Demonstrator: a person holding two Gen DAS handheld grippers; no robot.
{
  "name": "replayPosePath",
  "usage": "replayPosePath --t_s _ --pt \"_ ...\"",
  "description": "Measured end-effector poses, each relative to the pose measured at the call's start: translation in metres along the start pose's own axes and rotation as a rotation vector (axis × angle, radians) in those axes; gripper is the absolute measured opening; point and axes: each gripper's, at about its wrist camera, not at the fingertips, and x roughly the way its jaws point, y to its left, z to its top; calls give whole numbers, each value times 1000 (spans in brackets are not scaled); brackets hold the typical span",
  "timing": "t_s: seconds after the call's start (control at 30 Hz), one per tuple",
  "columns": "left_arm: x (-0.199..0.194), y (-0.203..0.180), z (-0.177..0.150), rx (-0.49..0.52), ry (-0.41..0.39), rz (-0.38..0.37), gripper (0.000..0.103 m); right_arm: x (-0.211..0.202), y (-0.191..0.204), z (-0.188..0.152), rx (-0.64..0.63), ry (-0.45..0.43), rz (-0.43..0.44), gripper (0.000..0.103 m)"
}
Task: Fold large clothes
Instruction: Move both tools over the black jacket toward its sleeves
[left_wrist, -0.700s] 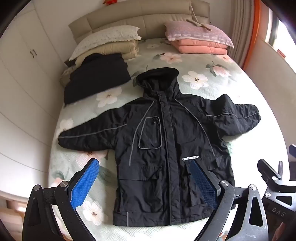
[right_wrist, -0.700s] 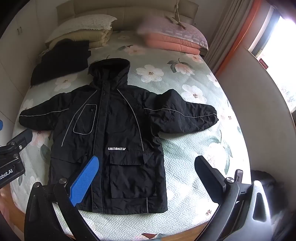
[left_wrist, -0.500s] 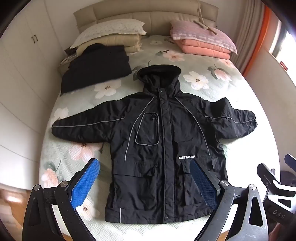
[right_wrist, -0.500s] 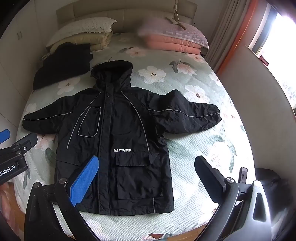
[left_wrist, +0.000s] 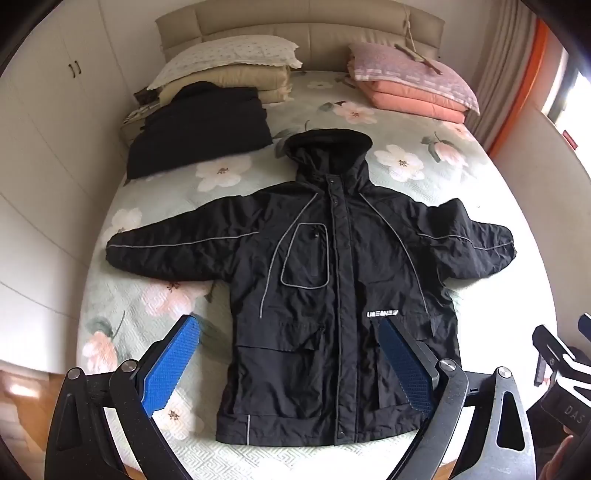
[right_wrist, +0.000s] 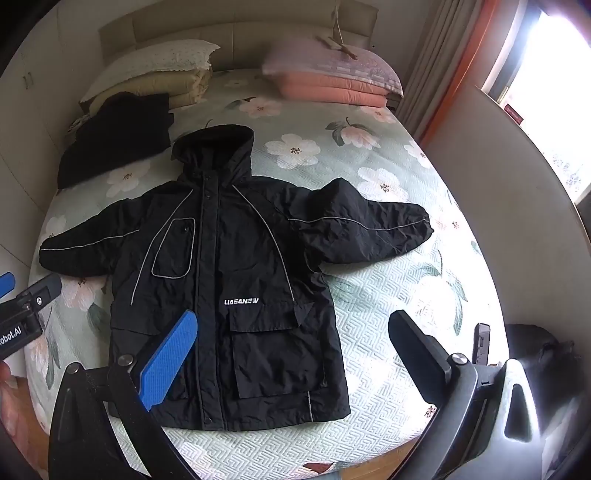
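Observation:
A black hooded jacket (left_wrist: 332, 295) lies spread face up on the bed (left_wrist: 498, 206), hood toward the headboard, both sleeves stretched out sideways. It also shows in the right wrist view (right_wrist: 229, 280). My left gripper (left_wrist: 288, 328) is open and empty, held above the jacket's hem at the foot of the bed. My right gripper (right_wrist: 291, 321) is open and empty, held above the jacket's right lower side. Each gripper shows at the edge of the other's view, the right one (left_wrist: 554, 354) and the left one (right_wrist: 26, 302).
A folded black garment (left_wrist: 199, 125) lies at the far left of the bed by cream pillows (left_wrist: 229, 62). Pink folded bedding (left_wrist: 410, 85) sits at the far right. White wardrobes (left_wrist: 48, 122) stand to the left, a wall and window (right_wrist: 546, 92) to the right.
Both grippers have pulled back and up from the bed, so the jacket sits farther away in both views. The jacket has not moved.

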Motion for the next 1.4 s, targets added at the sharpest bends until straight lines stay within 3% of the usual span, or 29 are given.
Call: replayPosePath --t_s 0.33,0.53,1.17,1.4 --pt "-5 8 -2 -37 -15 -30 98 -8 3 -4 -36 -15 -15 103" --pt "-12 4 -5 -15 -36 40 98 -10 3 -3 -45 -19 3 103" --pt "-43 -26 -14 -100 -53 65 98 -11 -23 12 -85 -45 116 103" --pt "-44 -48 -13 -82 -44 70 98 -8 -34 16 -85 -43 132 103"
